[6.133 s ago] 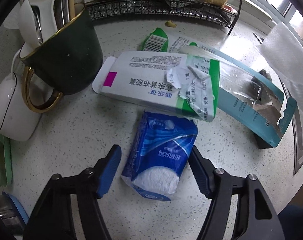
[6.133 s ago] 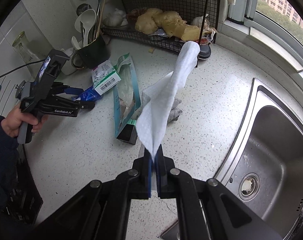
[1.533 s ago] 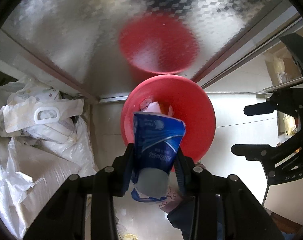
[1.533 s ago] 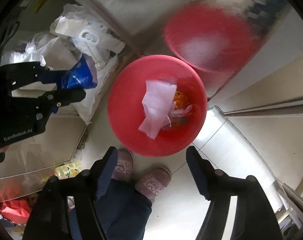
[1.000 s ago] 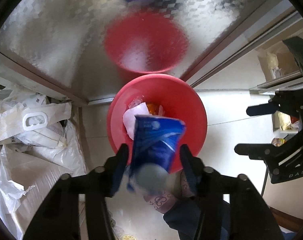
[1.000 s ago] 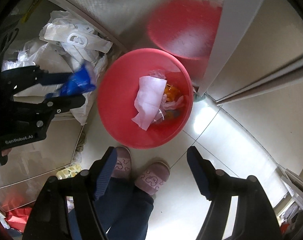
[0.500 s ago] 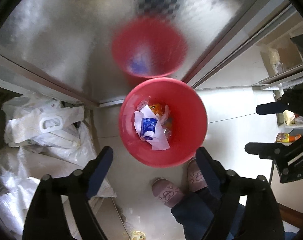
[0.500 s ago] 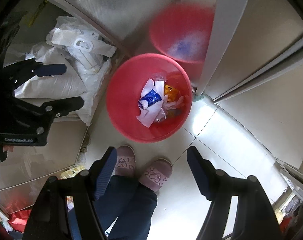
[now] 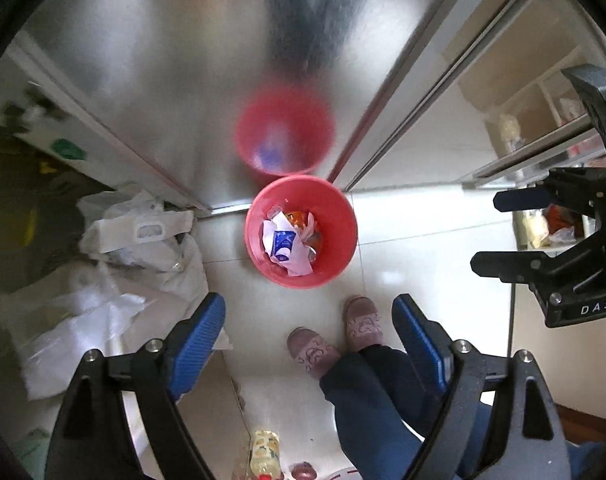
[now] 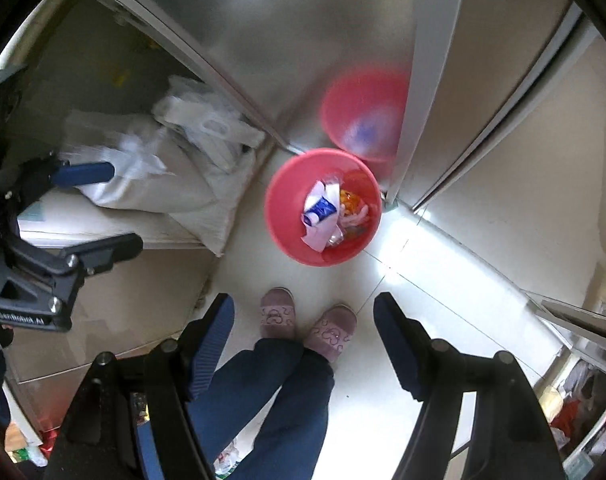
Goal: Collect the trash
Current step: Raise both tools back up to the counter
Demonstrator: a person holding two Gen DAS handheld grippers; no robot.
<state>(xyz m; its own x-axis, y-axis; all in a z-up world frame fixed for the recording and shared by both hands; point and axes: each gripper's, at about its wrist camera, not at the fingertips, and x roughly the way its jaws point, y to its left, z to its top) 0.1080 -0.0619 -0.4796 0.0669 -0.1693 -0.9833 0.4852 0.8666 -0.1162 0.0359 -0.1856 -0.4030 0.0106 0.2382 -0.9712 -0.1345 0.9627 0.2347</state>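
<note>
The blue packet (image 9: pixel 282 243) lies inside the red bin (image 9: pixel 259 258), on top of a white paper sheet (image 9: pixel 299 265), with some orange wrappers (image 9: pixel 297 218) just beside it. The bin stands on the pale tiled floor (image 9: pixel 415 264), touching the foot of a shiny metal panel (image 9: pixel 175 52) that shows a blurred red reflection of it. Left of the bin is a heap of white plastic bags (image 9: pixel 139 240); in front of the bin are the person's two slippers (image 9: pixel 335 336).

The left gripper (image 9: pixel 309 326) hangs above the bin, jaws wide apart, nothing between them. The right gripper (image 10: pixel 303 334) is also spread open and empty, pointing steeply down with the bin ahead of it.

The trash in sight appears to be collected. I judge the risks from here to be small. The bin is light and close to the feet, so a step forward could knock it over and spill the paper. The two grippers are near each other, so a careless swing could make them collide. The top pieces lie loose and could slide if the bin is bumped.
</note>
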